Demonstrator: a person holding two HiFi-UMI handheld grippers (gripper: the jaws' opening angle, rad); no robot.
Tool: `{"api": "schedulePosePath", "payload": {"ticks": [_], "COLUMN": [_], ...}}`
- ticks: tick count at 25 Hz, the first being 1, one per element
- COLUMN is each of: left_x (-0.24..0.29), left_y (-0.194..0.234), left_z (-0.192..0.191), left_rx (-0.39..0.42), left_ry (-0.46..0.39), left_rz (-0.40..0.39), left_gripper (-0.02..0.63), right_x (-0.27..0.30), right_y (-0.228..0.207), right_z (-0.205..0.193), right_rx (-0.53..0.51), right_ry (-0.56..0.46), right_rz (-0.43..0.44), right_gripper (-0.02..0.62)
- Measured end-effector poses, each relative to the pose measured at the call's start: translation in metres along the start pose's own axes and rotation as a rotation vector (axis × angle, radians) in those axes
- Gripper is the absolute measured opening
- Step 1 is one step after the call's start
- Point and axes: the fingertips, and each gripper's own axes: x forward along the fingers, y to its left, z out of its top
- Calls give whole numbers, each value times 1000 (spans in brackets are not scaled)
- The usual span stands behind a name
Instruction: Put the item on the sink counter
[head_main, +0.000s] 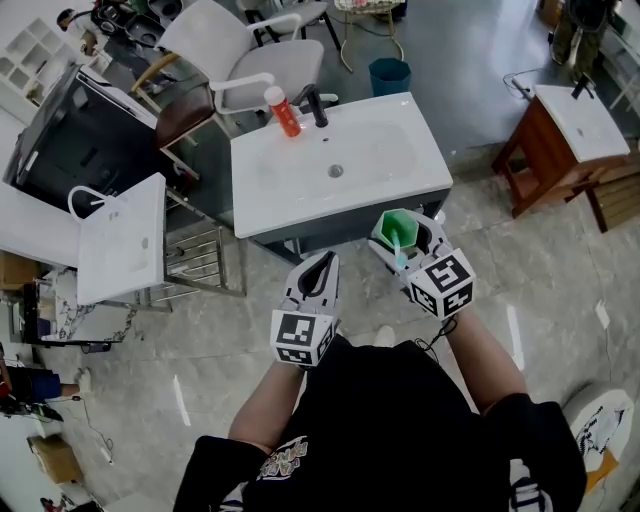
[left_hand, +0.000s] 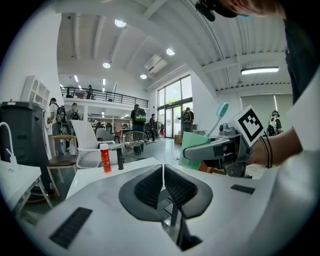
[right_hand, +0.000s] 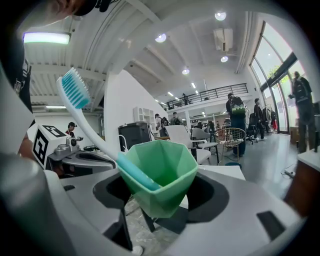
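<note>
Head view: the right gripper (head_main: 402, 243) clamps a green cup (head_main: 392, 228) between its jaws, a teal toothbrush (right_hand: 135, 172) leaning inside it, just off the near right edge of the sink counter (head_main: 300, 212). The left gripper (head_main: 322, 270), jaws pressed together on nothing, hangs left of it. An orange bottle (head_main: 283, 111) and a black faucet (head_main: 315, 105) stand at the far edge, with open white surface nearer.

Black T-shirt (head_main: 400, 420) (graphic print), white tongs (head_main: 322, 262), black pads (left_hand: 150, 187), square-marker cubes (head_main: 302, 338)

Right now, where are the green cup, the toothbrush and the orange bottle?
green cup (right_hand: 160, 199), right gripper view, its outer front wall.
toothbrush (right_hand: 76, 89), right gripper view, its bristle head.
orange bottle (head_main: 285, 115), head view, its body.
</note>
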Motion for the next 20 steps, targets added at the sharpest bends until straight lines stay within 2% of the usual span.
{"api": "schedulePosePath", "payload": {"ticks": [10,20], "left_x": [24,65], "left_y": [22,65], "left_z": [3,12], "left_rx": [-12,-21], "left_ry": [-12,-6], "left_rz": [-18,-71], "left_gripper": [21,21], "right_x": [19,64], "right_y": [-13,-38], "right_z": [5,14], "right_rx": [13,35], "right_ry": [5,29], "right_rz": [-24,-71], "right_gripper": [352,352]}}
